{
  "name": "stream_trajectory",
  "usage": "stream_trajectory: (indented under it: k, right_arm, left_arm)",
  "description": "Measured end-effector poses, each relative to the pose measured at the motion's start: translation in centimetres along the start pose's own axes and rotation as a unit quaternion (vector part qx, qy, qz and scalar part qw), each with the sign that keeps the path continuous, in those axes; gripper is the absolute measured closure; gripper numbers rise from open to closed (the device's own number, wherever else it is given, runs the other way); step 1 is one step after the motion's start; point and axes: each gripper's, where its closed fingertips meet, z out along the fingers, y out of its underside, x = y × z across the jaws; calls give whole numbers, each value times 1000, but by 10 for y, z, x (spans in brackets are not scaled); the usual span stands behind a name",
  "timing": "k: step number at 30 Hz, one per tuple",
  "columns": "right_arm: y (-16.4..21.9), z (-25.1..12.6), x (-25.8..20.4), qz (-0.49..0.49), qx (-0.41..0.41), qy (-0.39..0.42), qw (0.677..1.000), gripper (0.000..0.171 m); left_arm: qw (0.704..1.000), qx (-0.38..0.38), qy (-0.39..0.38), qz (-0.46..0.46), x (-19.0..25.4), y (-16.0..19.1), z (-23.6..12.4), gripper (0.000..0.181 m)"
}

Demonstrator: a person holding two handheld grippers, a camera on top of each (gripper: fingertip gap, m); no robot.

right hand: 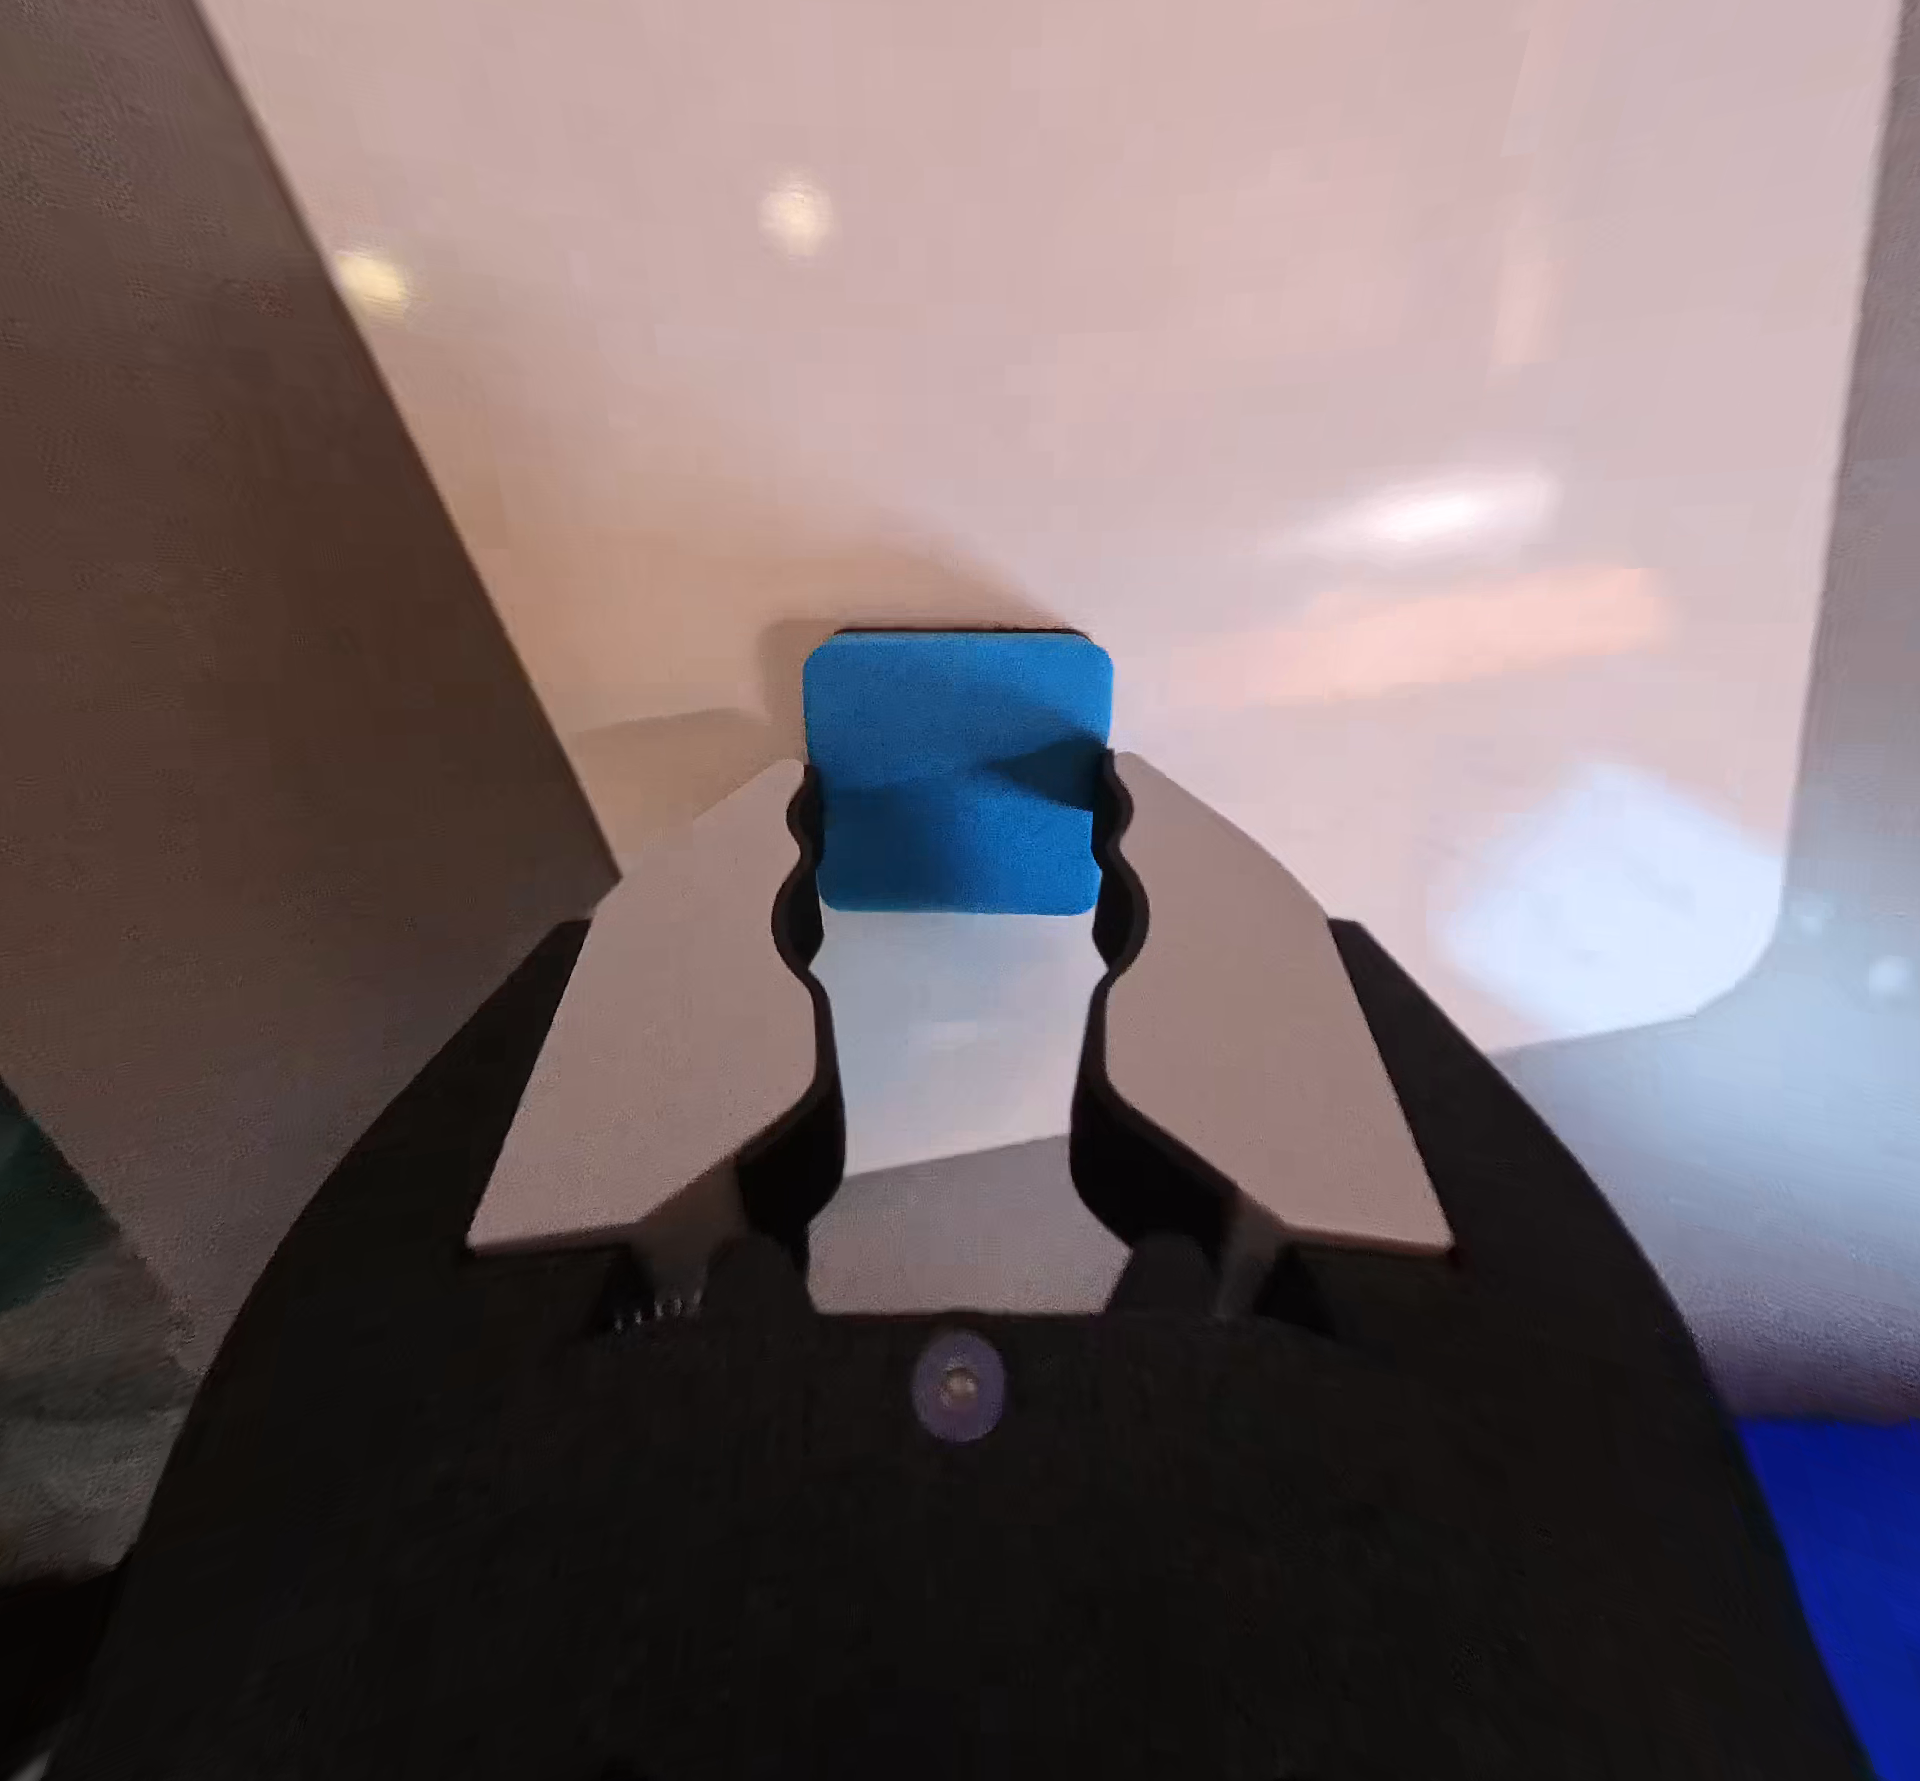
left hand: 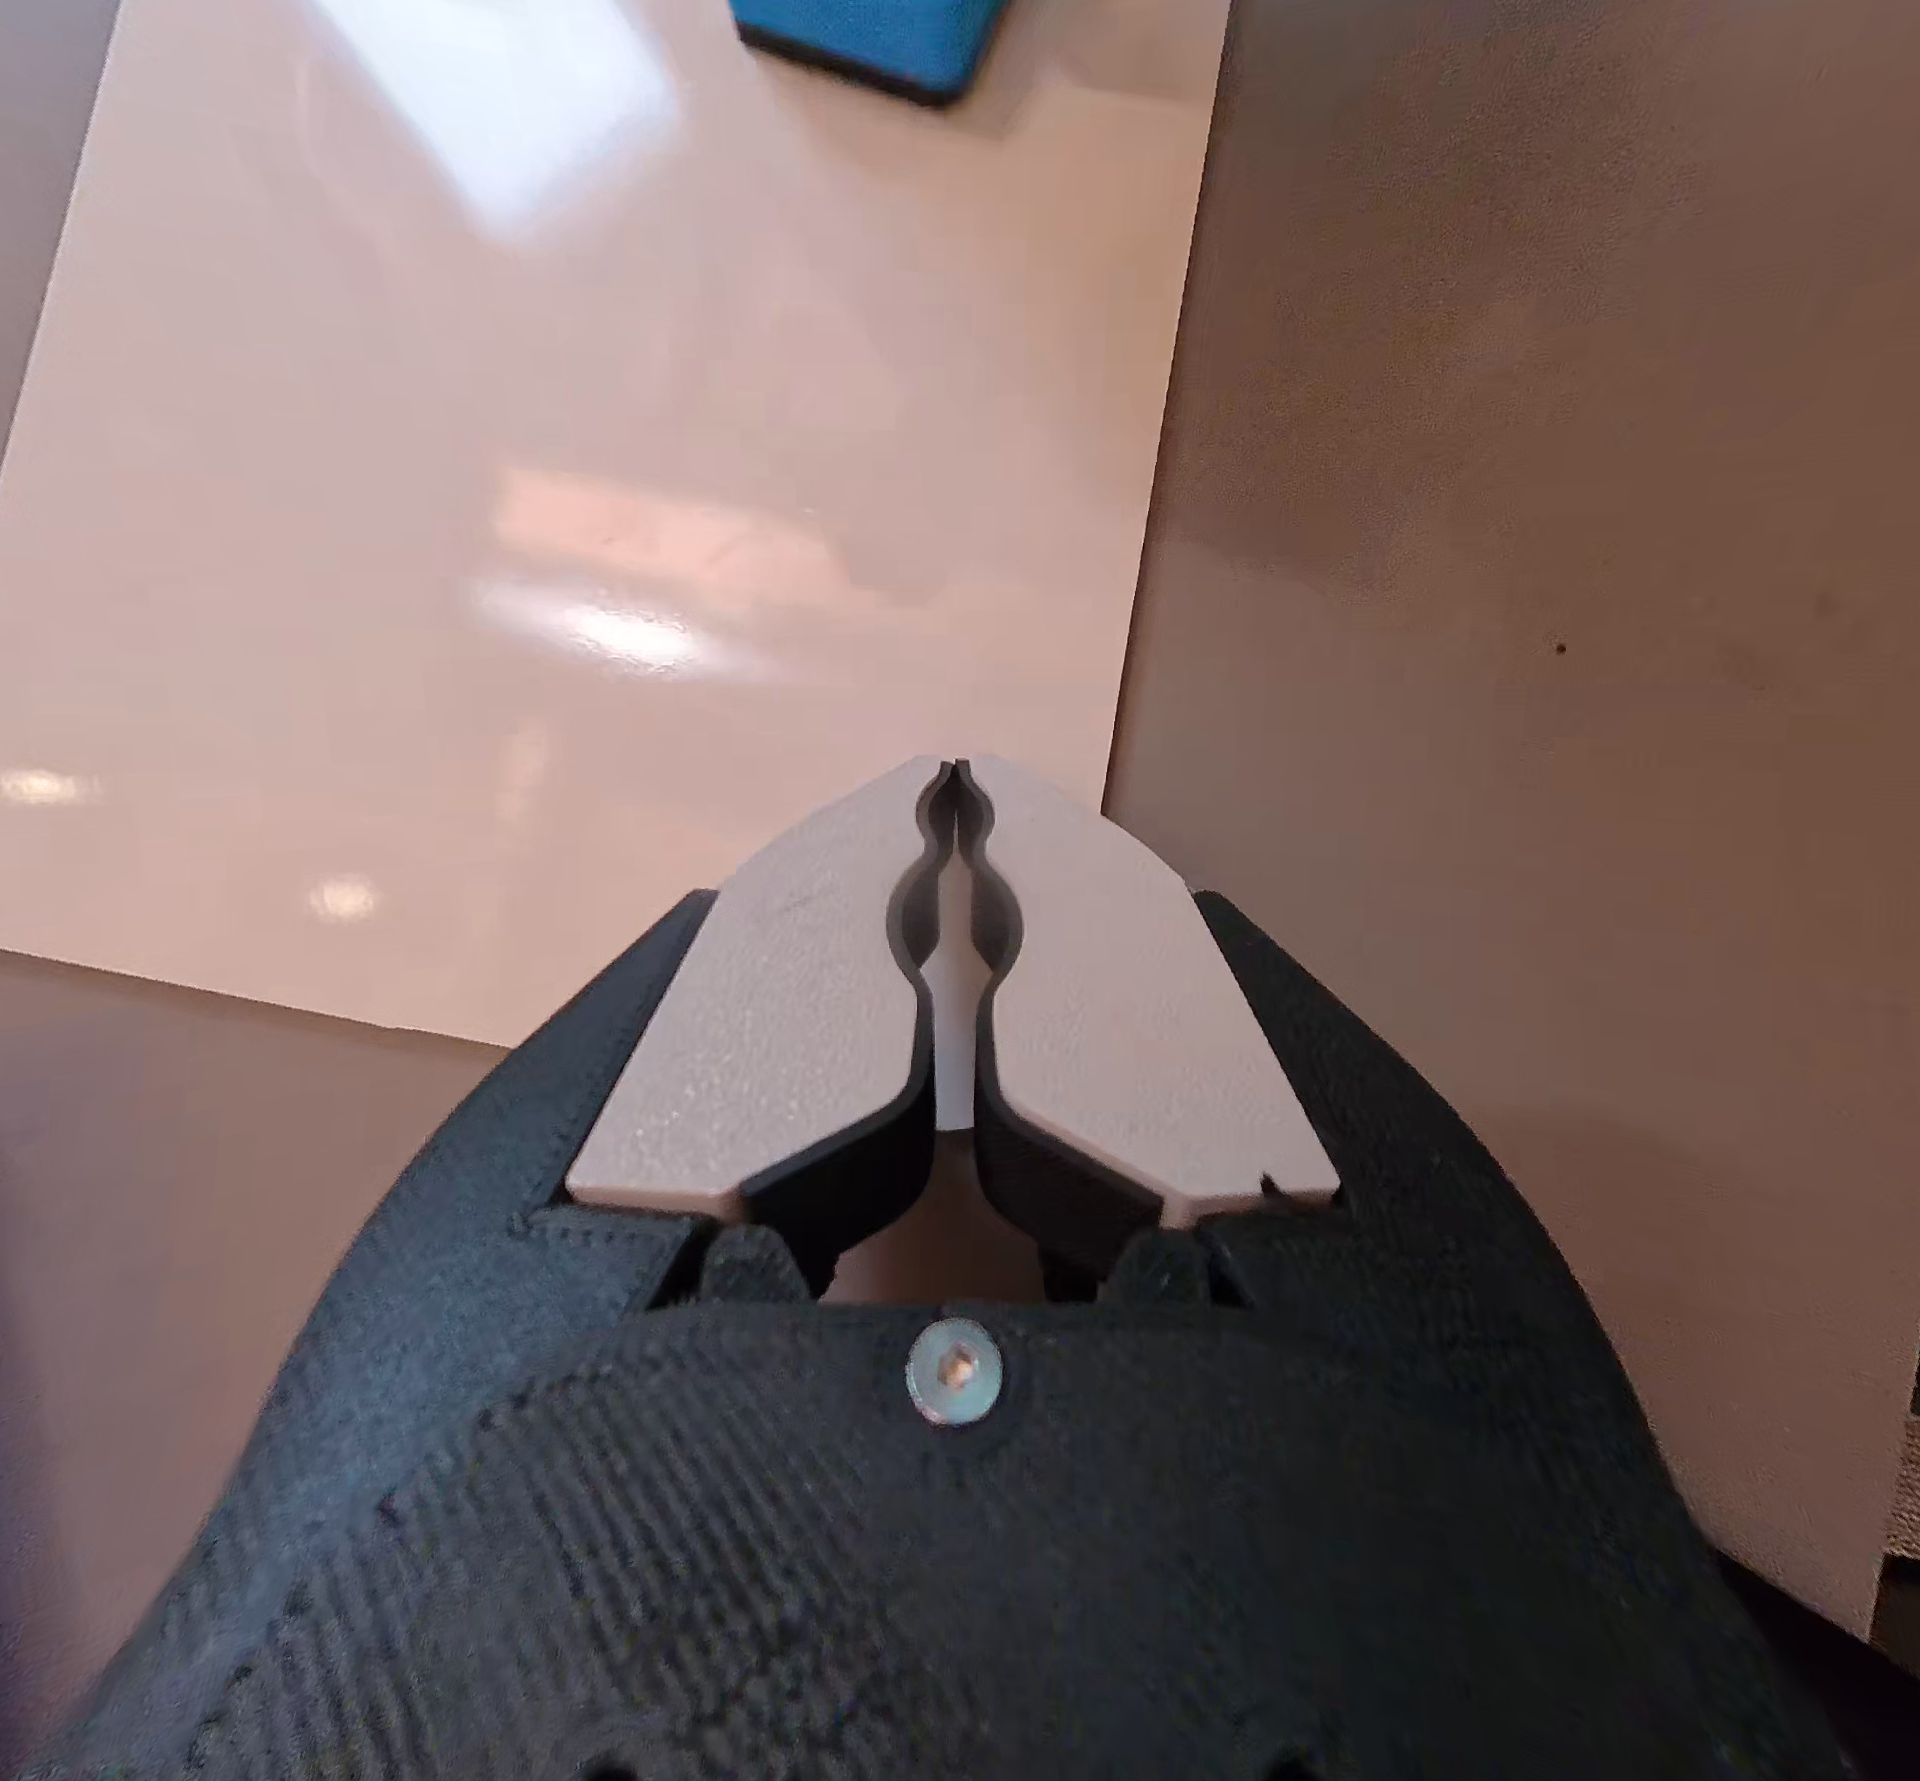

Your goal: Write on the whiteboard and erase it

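The erasing step looks to be in hand. The right gripper [right hand: 957, 775] clasps the blue eraser [right hand: 954, 775] by its two sides, its dark felt face pressed to the glossy whiteboard [right hand: 1039, 277]. The left wrist view places the eraser towards the board's far right corner. The left gripper [left hand: 956, 767] hovers over the near right corner, clenched on nothing. No marks show; the next move probably calls for flat, even pressure while sweeping.

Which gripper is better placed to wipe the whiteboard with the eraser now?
Right. The right gripper already clamps the blue eraser against the whiteboard. The left gripper is shut, empty, and far from the eraser.
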Motion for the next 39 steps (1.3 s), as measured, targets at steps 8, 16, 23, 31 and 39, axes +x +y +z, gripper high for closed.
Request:
stream_trajectory:
  k: [8, 16, 23, 31, 39]
  right_arm:
    - [-90, 17, -7, -54, 32, -2, 998, 120]
    - [3, -2, 107, 138, 22, 43, 989, 120]
    - [47, -24, 41, 122, 119, 29, 985, 120]
    - [10, -72, -6, 30, 324, 93, 941, 120]
    - [8, -34, -13, -10, 253, 105, 962, 120]
  left_arm:
    - [1000, 1, -3, 4, 1, 0, 0, 181]
    - [1000, -1, -2, 5, 1, 1, 0, 181]
    - [1000, 9, 4, 14, 1, -1, 0, 181]
    - [990, 142, 5, -10, -3, -49, -6, 177]
    - [991, 129, -14, -10, -7, -47, 6, 161]
